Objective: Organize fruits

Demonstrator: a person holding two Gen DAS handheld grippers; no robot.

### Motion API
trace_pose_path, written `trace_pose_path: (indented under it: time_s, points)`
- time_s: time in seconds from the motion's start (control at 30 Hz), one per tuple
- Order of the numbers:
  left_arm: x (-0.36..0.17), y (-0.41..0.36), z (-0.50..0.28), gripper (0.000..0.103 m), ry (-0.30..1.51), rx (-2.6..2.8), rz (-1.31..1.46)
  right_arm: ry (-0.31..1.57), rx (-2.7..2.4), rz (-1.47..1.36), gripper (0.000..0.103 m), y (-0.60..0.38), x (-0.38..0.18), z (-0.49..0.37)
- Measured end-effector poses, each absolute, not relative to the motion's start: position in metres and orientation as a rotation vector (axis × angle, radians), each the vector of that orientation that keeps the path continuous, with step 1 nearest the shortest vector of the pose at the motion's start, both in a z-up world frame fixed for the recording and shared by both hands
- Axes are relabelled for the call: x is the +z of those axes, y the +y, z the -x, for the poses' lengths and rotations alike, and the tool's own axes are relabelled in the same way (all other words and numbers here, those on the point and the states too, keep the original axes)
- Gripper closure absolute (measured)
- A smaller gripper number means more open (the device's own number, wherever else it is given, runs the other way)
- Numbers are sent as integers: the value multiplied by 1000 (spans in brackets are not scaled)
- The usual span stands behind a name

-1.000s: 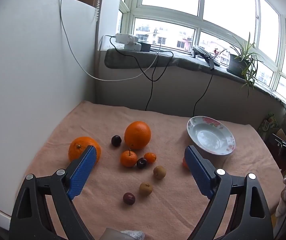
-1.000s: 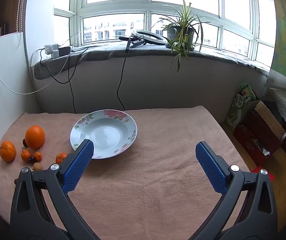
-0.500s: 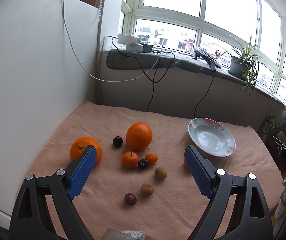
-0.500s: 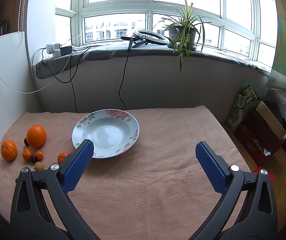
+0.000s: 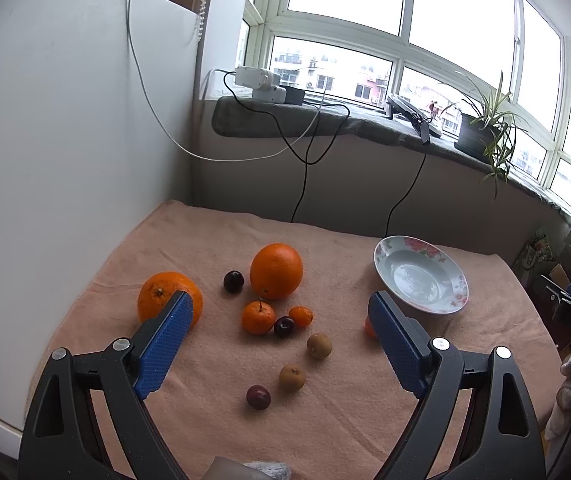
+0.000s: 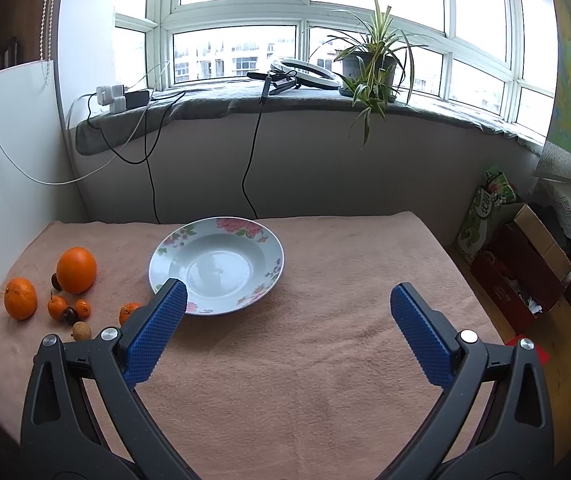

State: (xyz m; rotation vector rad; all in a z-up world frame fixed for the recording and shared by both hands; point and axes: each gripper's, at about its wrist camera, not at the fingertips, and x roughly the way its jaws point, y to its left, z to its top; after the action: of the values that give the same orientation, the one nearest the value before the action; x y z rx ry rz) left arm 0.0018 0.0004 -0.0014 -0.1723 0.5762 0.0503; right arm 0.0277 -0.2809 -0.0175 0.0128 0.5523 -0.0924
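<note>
Both views now sit slightly farther back from the table than a second ago, so fruit and plate look smaller and farther off. A pink cloth (image 6: 325, 360) covers the table, likely to stop fruit rolling. The flowered plate (image 6: 269, 280) lies empty at centre, the probable collecting spot. Left of it lie the large oranges (image 5: 276, 271), tangerines (image 5: 258, 317), dark plums (image 5: 233, 281) and brown longans (image 5: 319, 346), all loose. The left gripper (image 5: 277, 344) and right gripper (image 6: 285, 330) hover spread wide, holding nothing.
</note>
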Motion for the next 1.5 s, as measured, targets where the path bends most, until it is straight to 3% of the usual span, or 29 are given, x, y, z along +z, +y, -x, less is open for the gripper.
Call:
trace_pose_path:
  time_s: [1.5]
  points:
    - [-14,11,-7,13,595,51,204,596,-64,-7,0,-267,-30,-38]
